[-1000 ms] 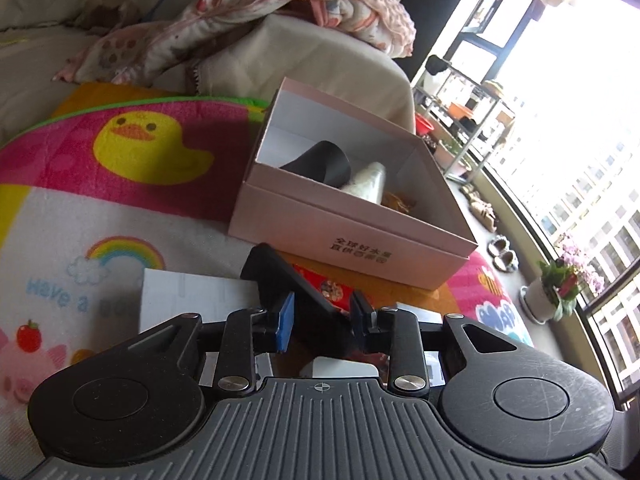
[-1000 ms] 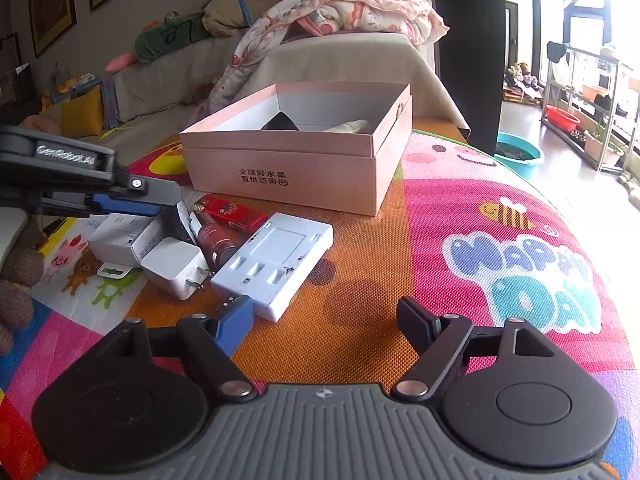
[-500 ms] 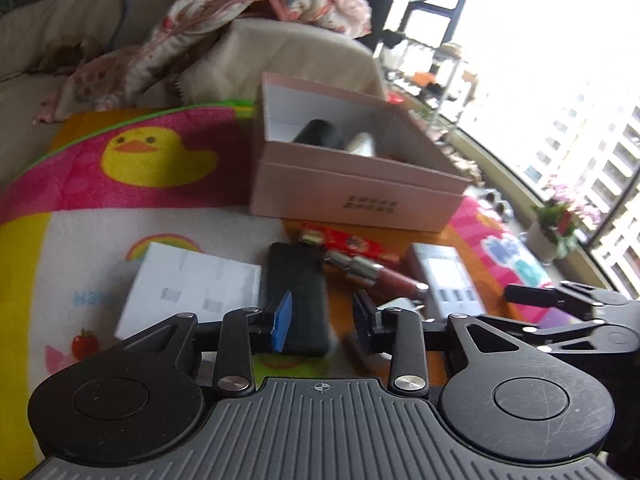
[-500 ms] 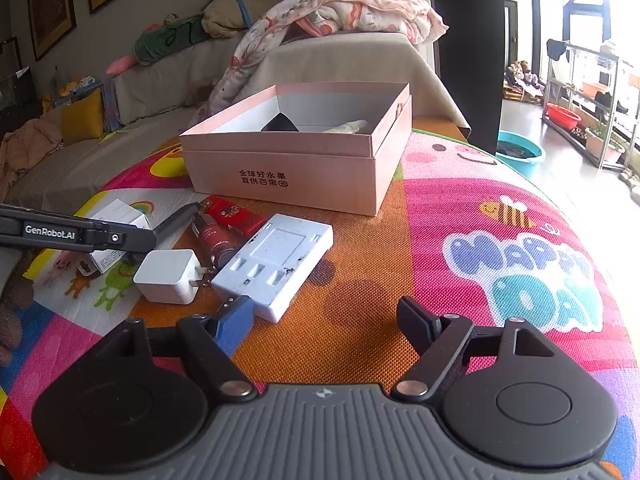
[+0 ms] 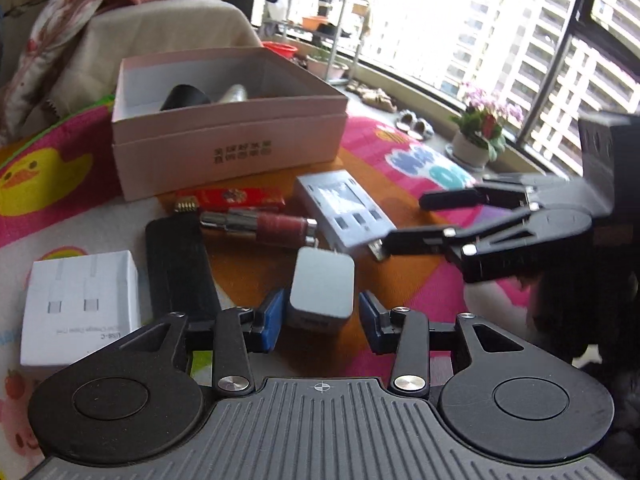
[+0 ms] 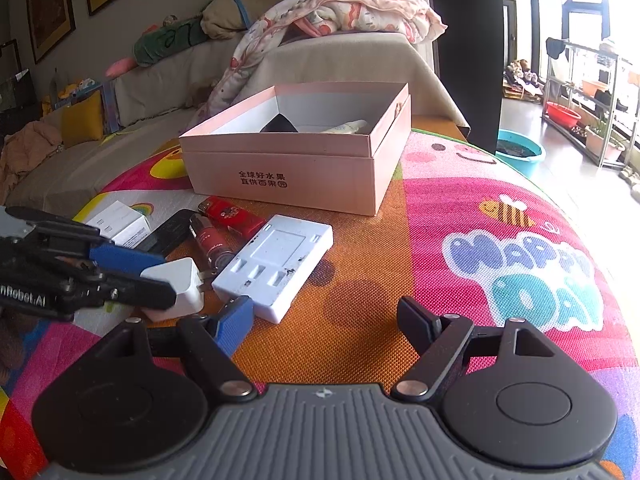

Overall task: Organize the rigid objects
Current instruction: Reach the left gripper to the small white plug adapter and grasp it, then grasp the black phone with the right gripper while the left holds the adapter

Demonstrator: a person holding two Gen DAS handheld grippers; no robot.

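Note:
My left gripper (image 5: 322,322) is open, its blue pads on either side of a white plug charger (image 5: 322,294), which also shows in the right wrist view (image 6: 178,284); small gaps show beside it. My right gripper (image 6: 324,326) is open and empty above the mat. An open pink box (image 5: 224,152) holds a dark object and a pale tube. In front of it lie a red lighter (image 5: 234,198), a red lip-gloss tube (image 5: 264,226), a black phone (image 5: 176,264), a white power strip (image 5: 342,208) and a small white carton (image 5: 78,298).
Everything lies on a colourful play mat (image 6: 500,240) on the table. A sofa with a blanket (image 6: 340,16) stands behind the box. The right gripper (image 5: 436,218) reaches in from the right in the left wrist view. A window and a potted plant (image 5: 478,136) are to the right.
My left gripper let go of the black phone, which now lies on the mat, then swung right to straddle the white charger. The right gripper has hardly moved.

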